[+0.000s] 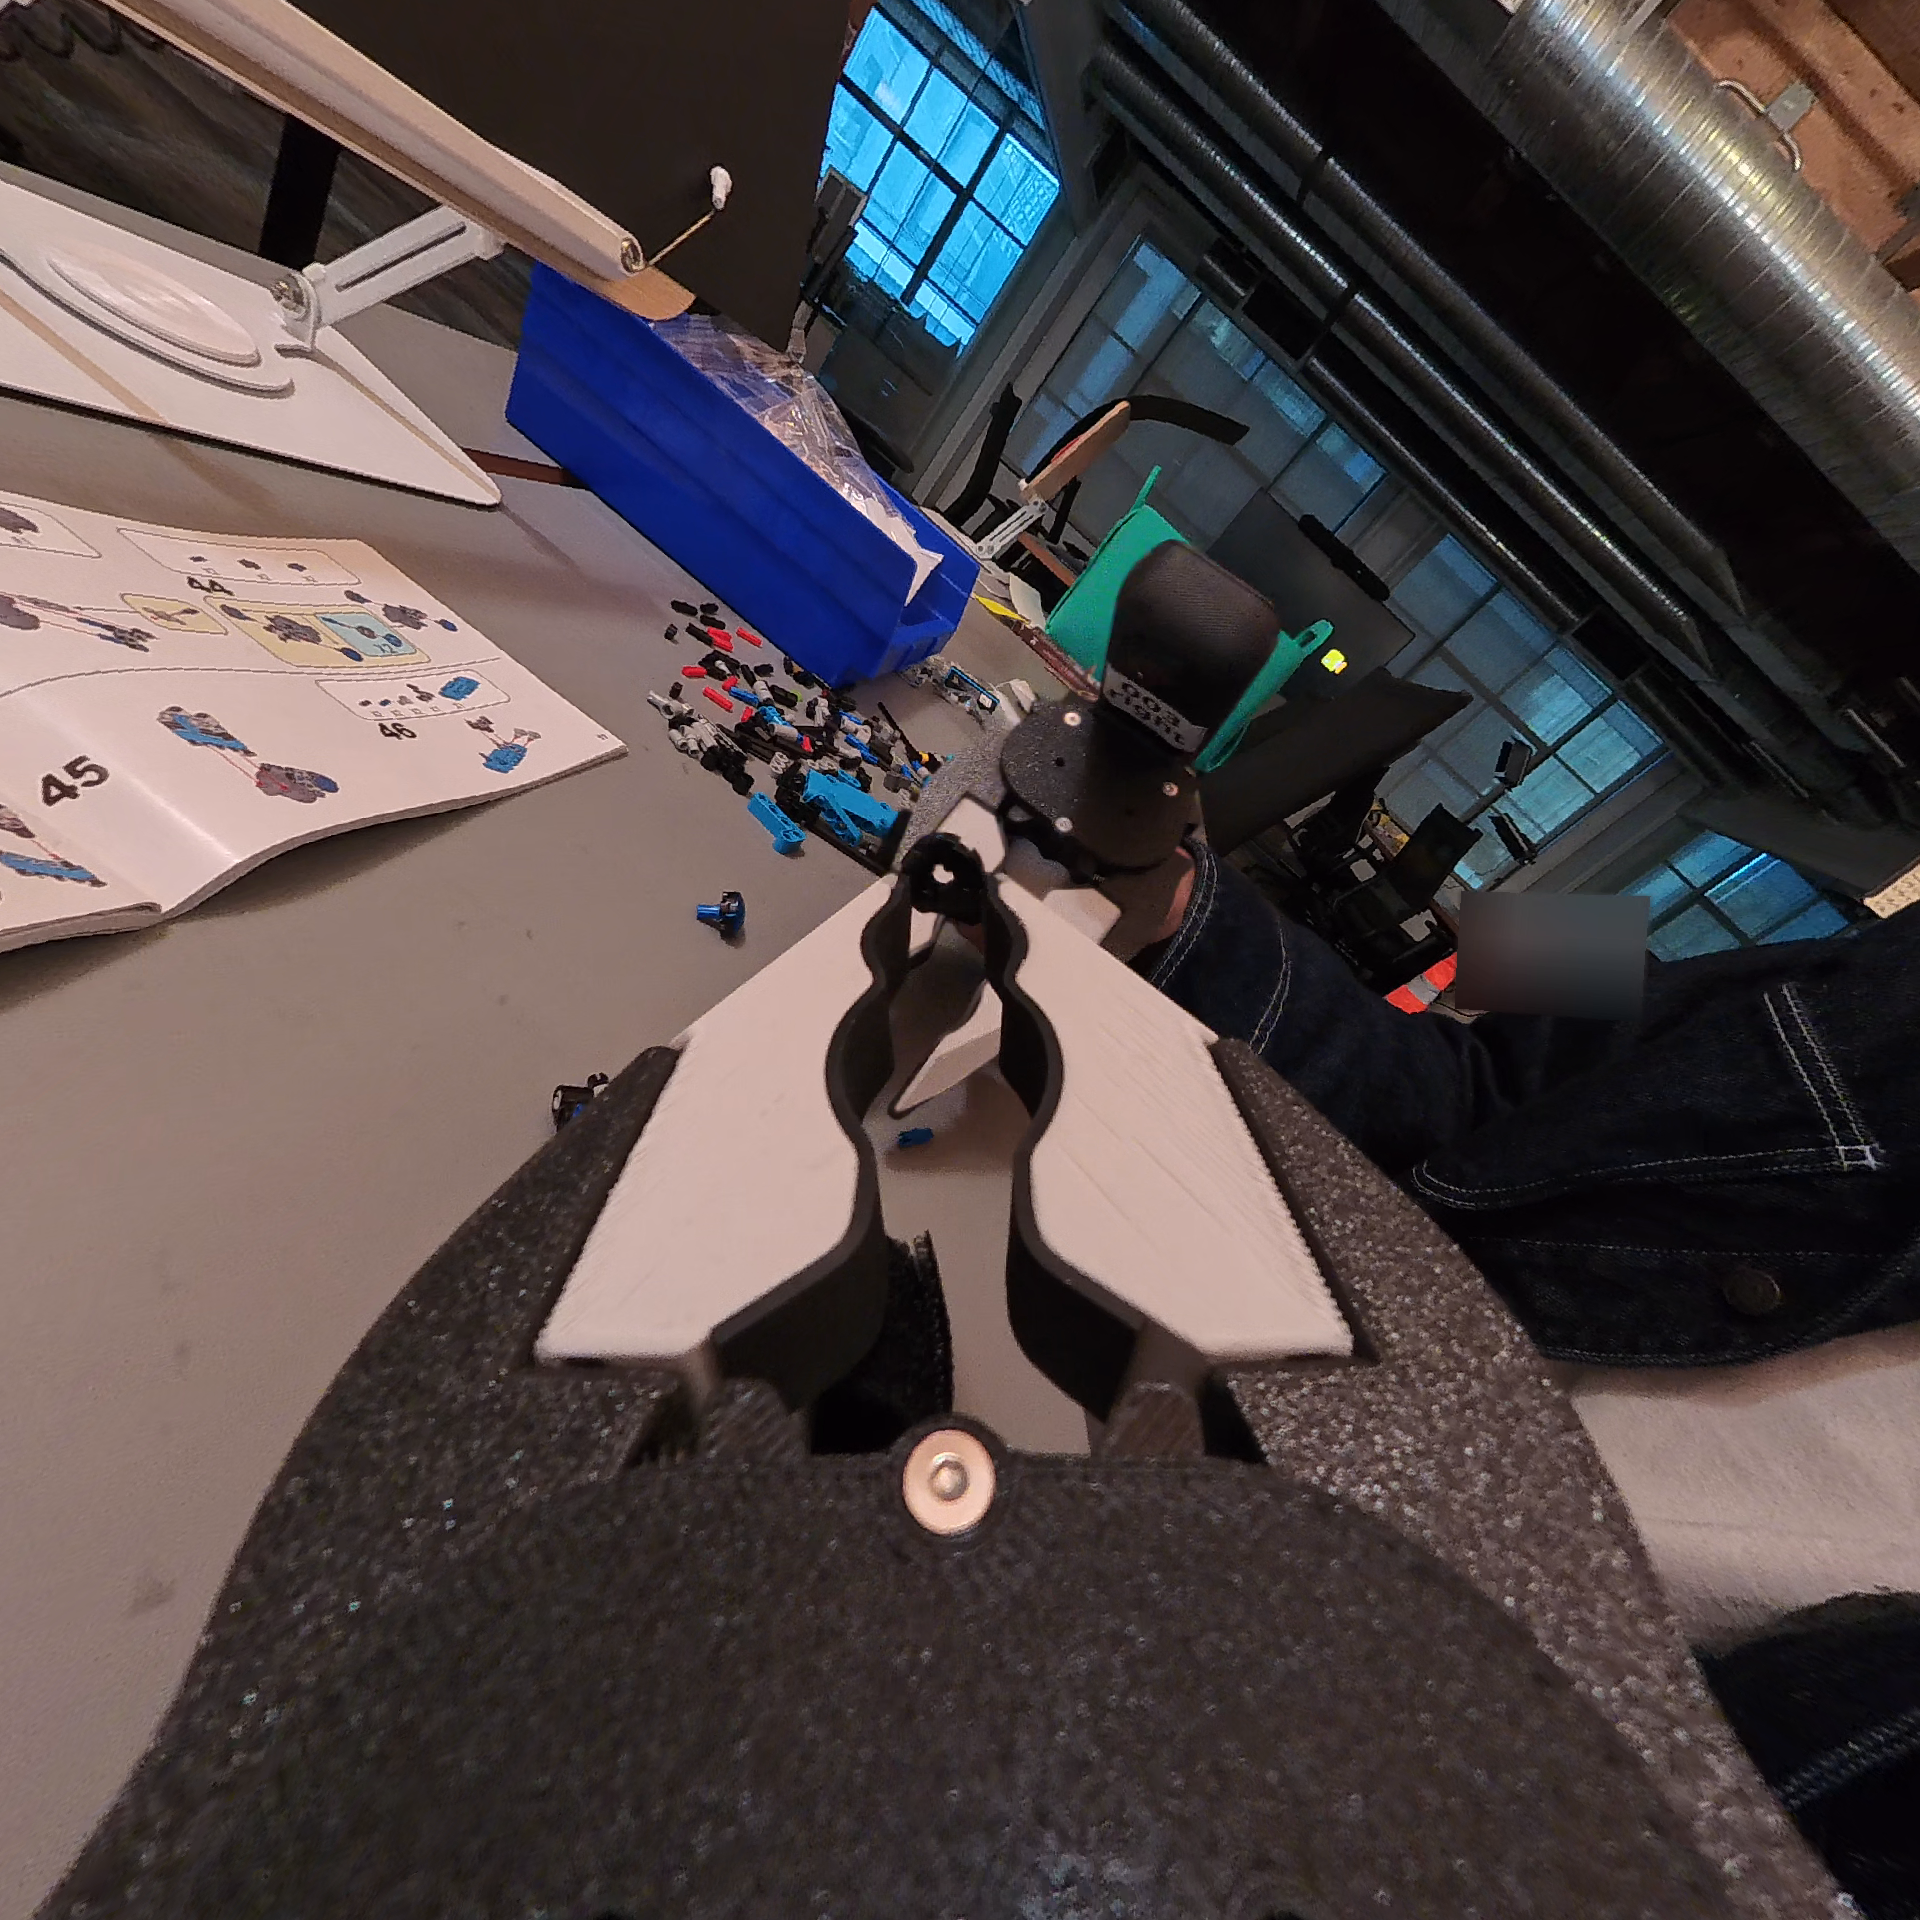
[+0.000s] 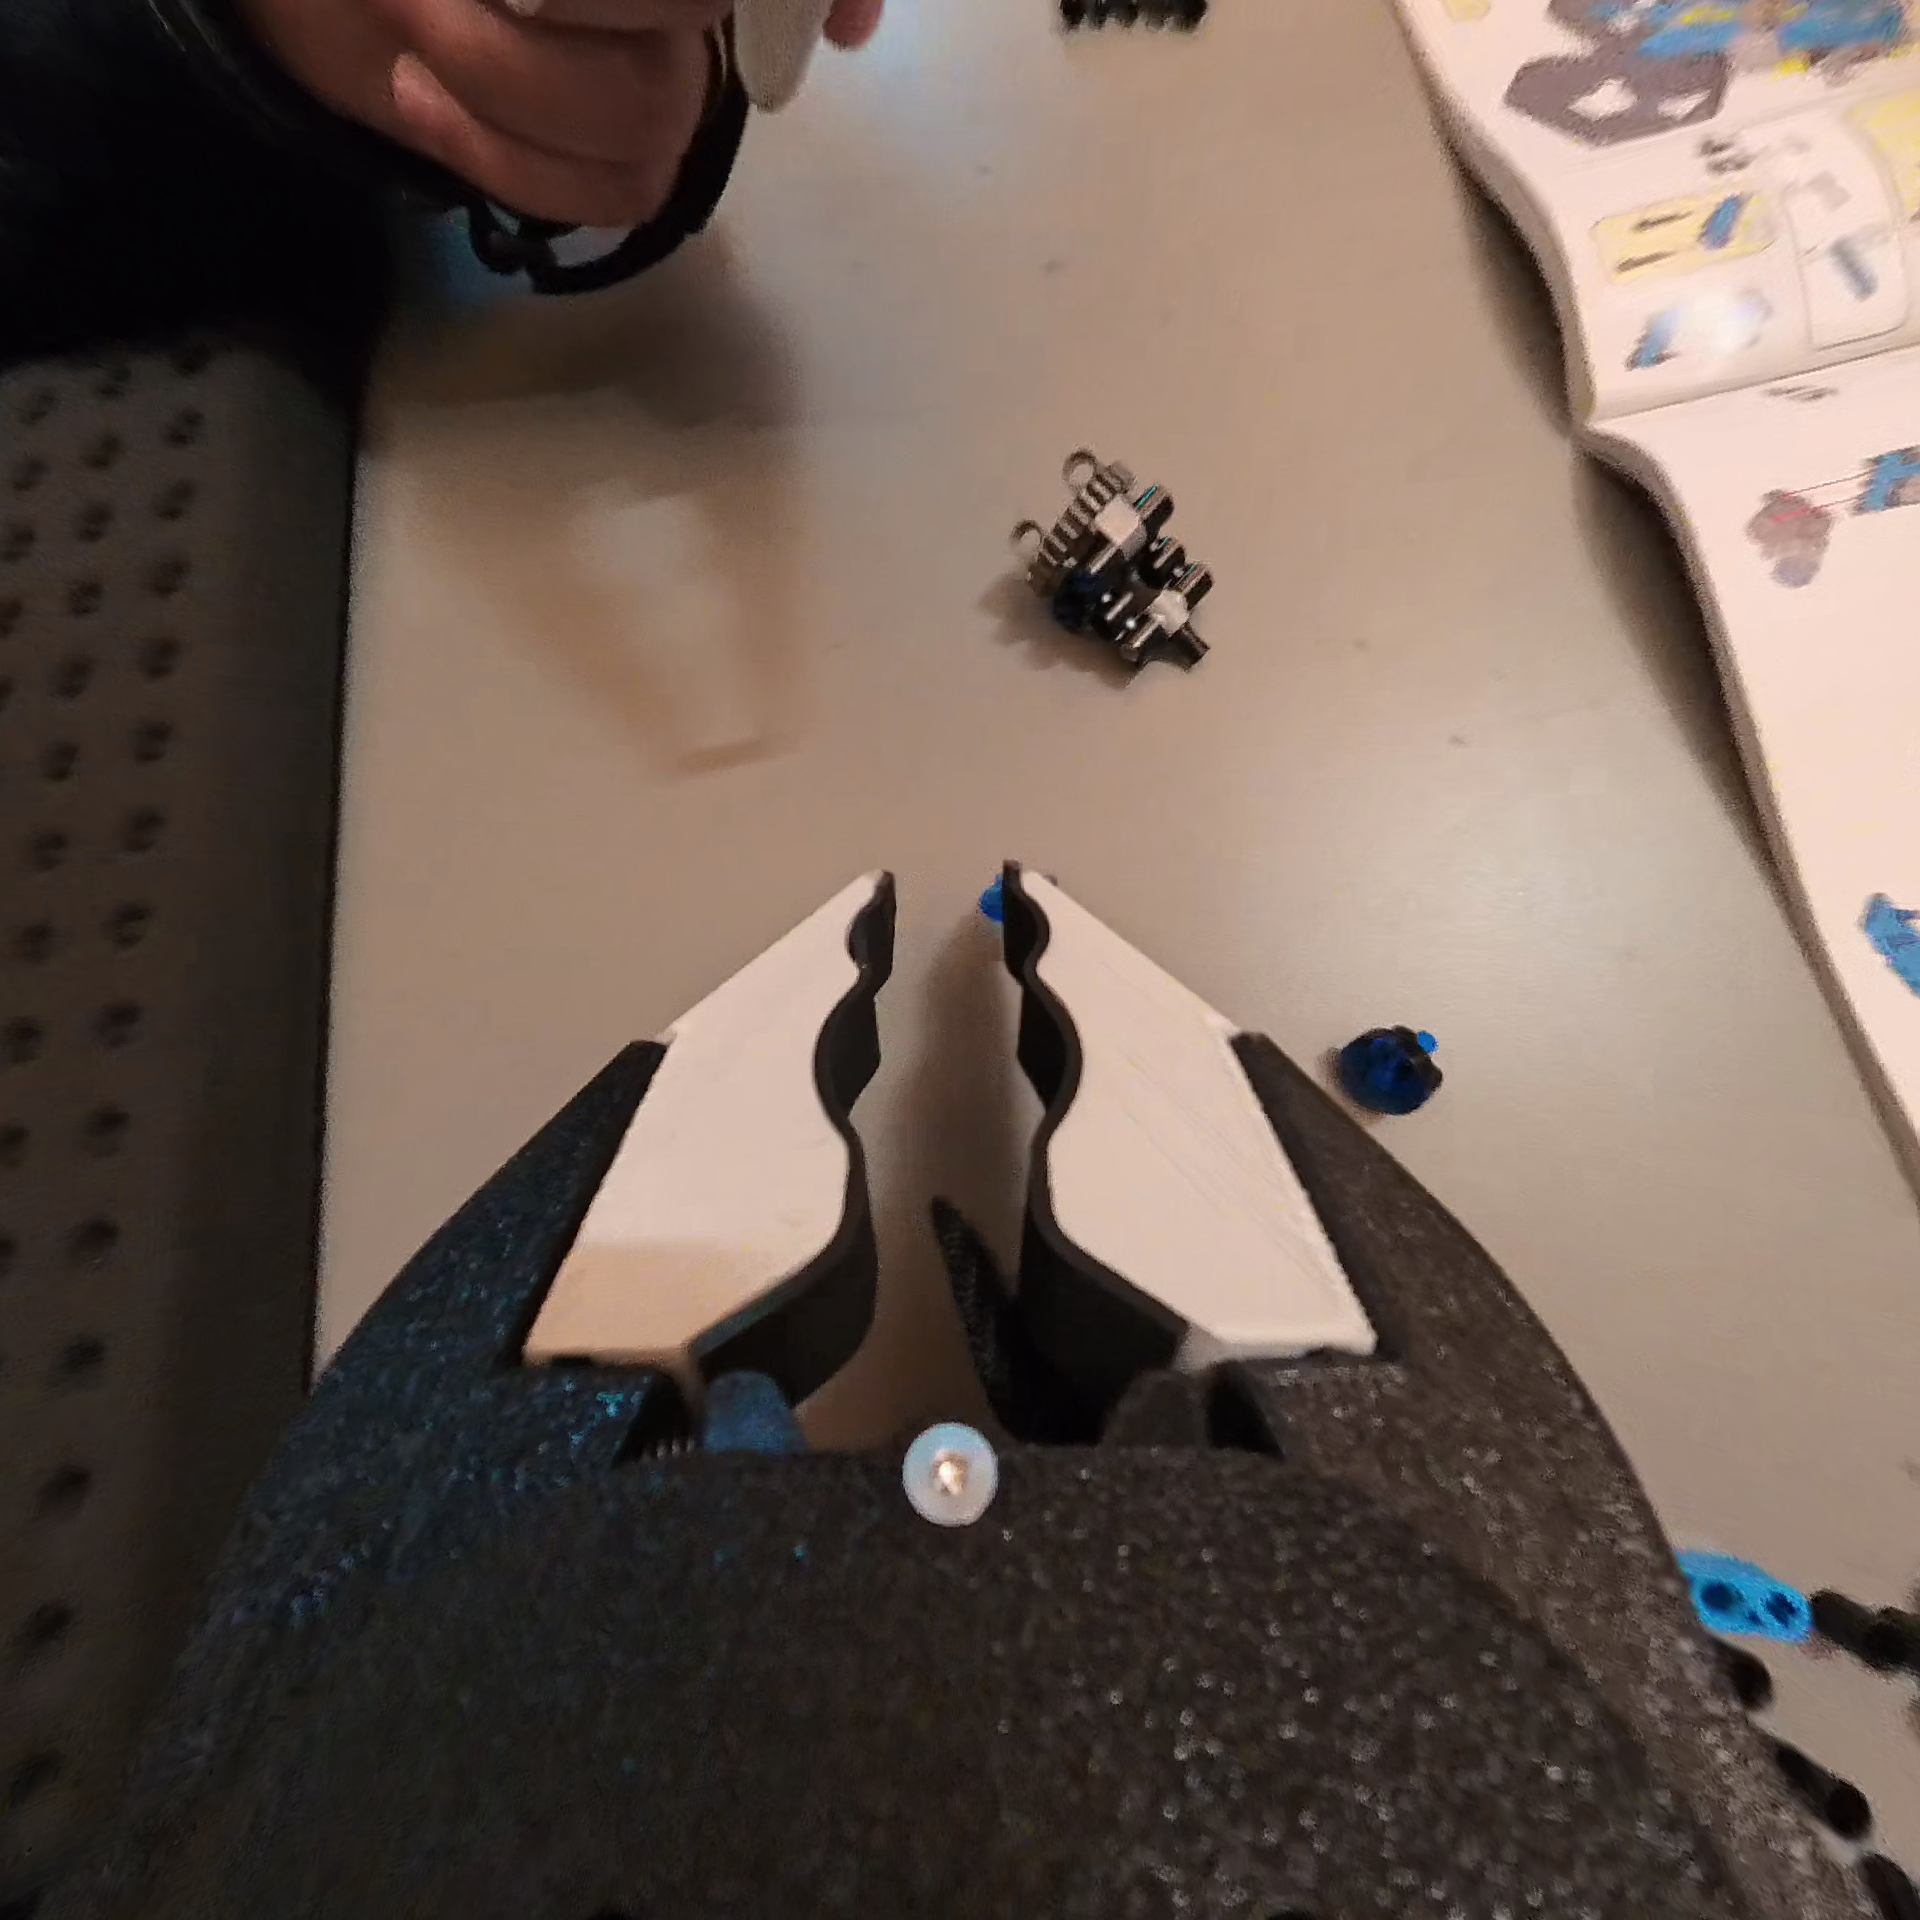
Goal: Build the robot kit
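My left gripper [image 1: 940,885] is shut on a small black round toy-brick piece [image 1: 943,873] and holds it above the grey table [image 1: 416,1091]. My right gripper [image 2: 948,875] is open, low over the table [image 2: 1299,831], and shows just beyond the left one in the left wrist view [image 1: 1091,769]. A tiny blue pin [image 2: 990,900] lies against its right fingertip [image 2: 1023,894]. A blue round piece [image 2: 1387,1070] lies to its right. A small black and grey brick assembly [image 2: 1117,566] sits ahead of it.
An open instruction booklet [image 1: 260,707] [image 2: 1766,312] lies on the table. A pile of small black, blue and red pieces [image 1: 790,748] sits by a blue bin [image 1: 727,488]. A white stand [image 1: 208,343] is behind. A denim sleeve [image 1: 1558,1143] and a hand [image 2: 540,114] show. The tips of one gripper are about 12 cm away from the tips of the other.
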The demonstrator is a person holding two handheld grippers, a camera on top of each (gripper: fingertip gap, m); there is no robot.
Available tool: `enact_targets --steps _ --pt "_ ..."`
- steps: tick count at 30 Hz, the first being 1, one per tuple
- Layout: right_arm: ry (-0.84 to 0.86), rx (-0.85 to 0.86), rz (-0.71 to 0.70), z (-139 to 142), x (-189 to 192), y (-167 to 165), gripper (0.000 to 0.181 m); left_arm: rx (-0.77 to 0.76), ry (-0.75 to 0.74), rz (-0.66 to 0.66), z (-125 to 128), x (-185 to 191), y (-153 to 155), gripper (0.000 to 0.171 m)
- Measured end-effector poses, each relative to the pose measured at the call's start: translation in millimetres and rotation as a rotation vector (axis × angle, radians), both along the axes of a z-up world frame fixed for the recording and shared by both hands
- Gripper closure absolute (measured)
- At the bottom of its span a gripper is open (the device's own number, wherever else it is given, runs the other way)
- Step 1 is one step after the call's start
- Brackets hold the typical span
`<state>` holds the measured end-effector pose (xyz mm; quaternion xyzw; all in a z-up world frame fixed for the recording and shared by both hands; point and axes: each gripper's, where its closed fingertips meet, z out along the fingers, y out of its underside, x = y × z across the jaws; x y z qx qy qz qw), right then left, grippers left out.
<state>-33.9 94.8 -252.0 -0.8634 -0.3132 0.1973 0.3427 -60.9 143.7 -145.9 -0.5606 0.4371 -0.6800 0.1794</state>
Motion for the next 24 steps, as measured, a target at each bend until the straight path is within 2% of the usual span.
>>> enact_targets --steps 6,9,24 --pt "-0.212 0.112 -0.077 -6 12 -1 0.16 0.0 0.015 -0.001 -3 0 0 0.159" --pt "-0.264 0.13 -0.098 -7 19 3 0.16 0.004 0.023 -0.001 -5 0 0 0.159" --pt "-0.138 0.032 -0.086 -15 19 -7 0.164 0.007 0.026 -0.014 -5 0 -3 0.159"
